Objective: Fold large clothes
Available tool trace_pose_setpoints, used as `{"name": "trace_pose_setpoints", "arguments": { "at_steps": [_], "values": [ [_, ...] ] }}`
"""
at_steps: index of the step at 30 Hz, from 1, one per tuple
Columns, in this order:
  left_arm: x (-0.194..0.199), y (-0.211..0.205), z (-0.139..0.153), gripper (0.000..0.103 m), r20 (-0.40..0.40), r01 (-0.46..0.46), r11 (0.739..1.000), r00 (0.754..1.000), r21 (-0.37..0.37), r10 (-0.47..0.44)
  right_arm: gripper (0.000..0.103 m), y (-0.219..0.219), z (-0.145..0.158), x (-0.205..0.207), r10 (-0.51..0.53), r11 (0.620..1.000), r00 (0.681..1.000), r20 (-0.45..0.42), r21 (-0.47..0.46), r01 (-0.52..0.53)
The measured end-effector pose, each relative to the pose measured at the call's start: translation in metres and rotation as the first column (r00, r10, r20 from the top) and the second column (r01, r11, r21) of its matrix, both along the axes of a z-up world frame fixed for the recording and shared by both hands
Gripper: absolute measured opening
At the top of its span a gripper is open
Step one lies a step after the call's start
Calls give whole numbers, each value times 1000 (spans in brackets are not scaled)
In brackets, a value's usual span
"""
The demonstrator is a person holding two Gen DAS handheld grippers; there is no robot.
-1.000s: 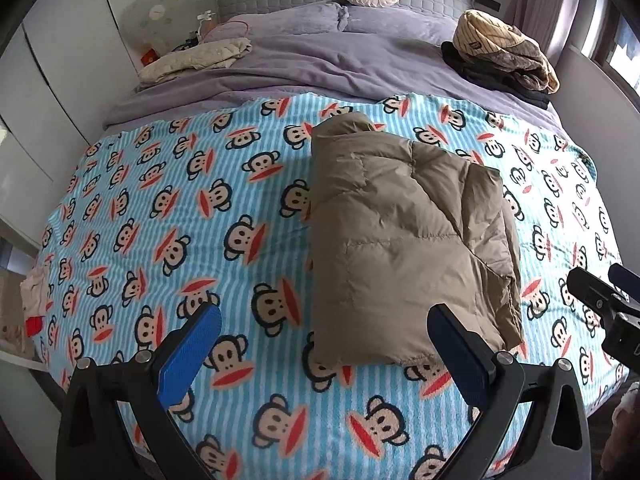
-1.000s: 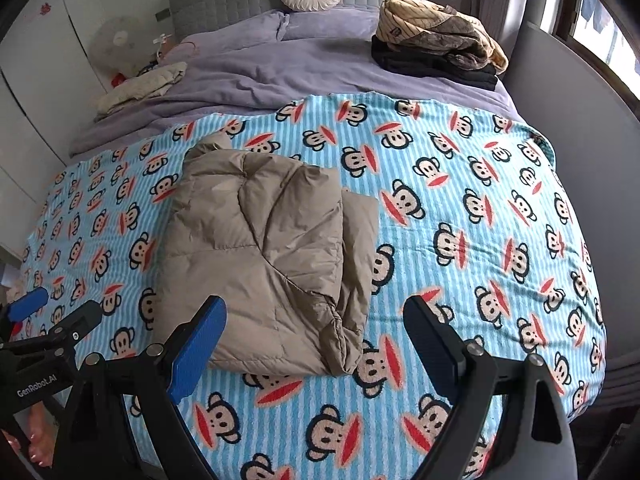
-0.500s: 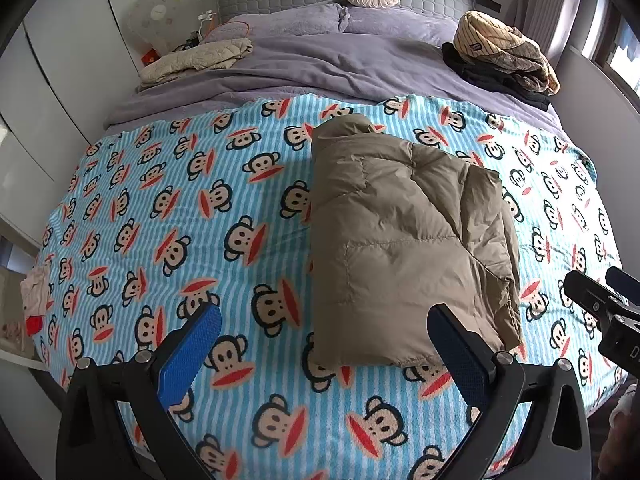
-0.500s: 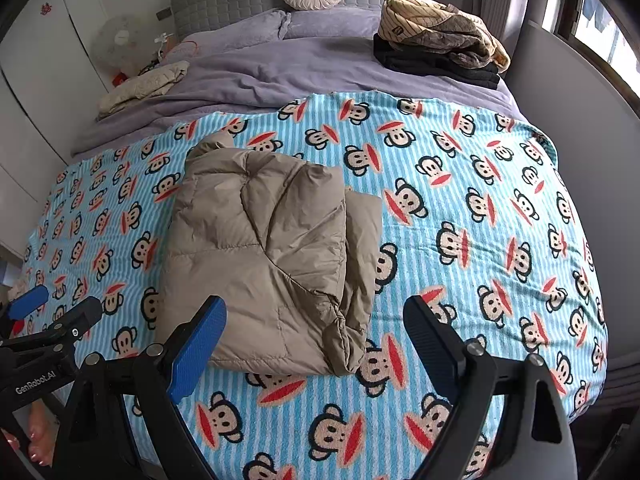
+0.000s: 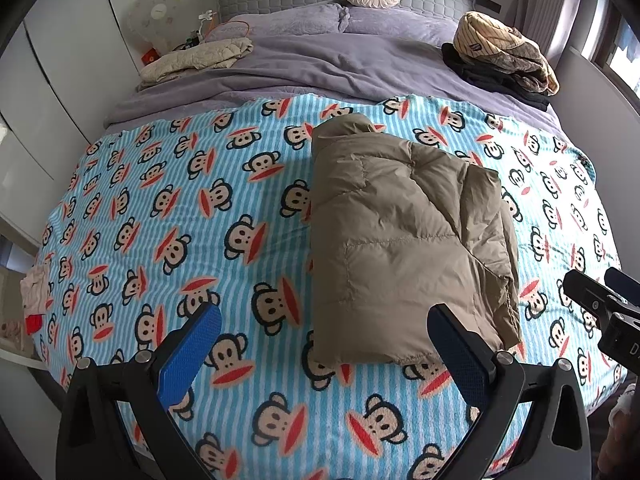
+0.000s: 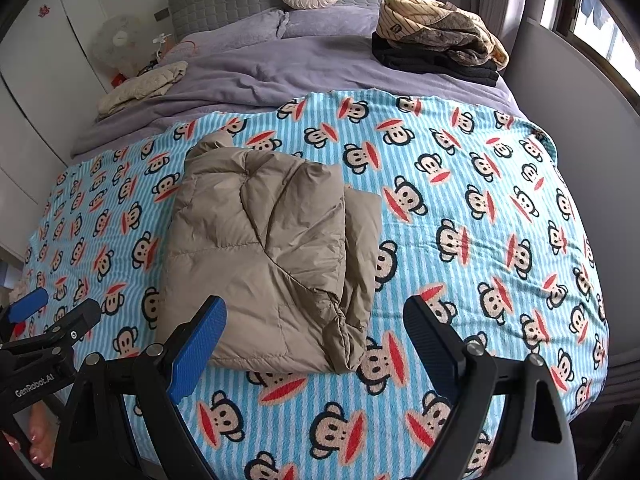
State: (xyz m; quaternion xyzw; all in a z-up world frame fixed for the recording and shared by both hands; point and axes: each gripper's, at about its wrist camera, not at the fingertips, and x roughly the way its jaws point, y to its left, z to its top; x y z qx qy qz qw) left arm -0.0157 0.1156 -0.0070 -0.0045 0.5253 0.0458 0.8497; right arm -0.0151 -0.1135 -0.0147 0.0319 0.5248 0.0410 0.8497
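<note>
Your left gripper [image 5: 324, 344] and right gripper [image 6: 316, 336] hover spread and empty; the jacket [image 5: 404, 240], at twelve o'clock, looks folded — next, probably stack it.

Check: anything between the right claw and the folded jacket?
Nothing: only bare monkey-print blanket between right claw and tan jacket, right wrist view.

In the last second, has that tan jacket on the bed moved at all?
No. The jacket lies folded on the monkey blanket, its edges against the same monkey faces as before. Both grippers hang open, off it.
</note>
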Motion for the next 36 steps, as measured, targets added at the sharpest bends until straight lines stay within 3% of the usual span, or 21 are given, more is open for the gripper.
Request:
{"name": "trace_pose_setpoints", "arguments": {
  "at_steps": [36],
  "values": [
    [0,-1,-1,103,-3,-4,1000,1000,-1,4,92,1,-1,0,1,1000,1000,-5,4,-1]
  ]
}}
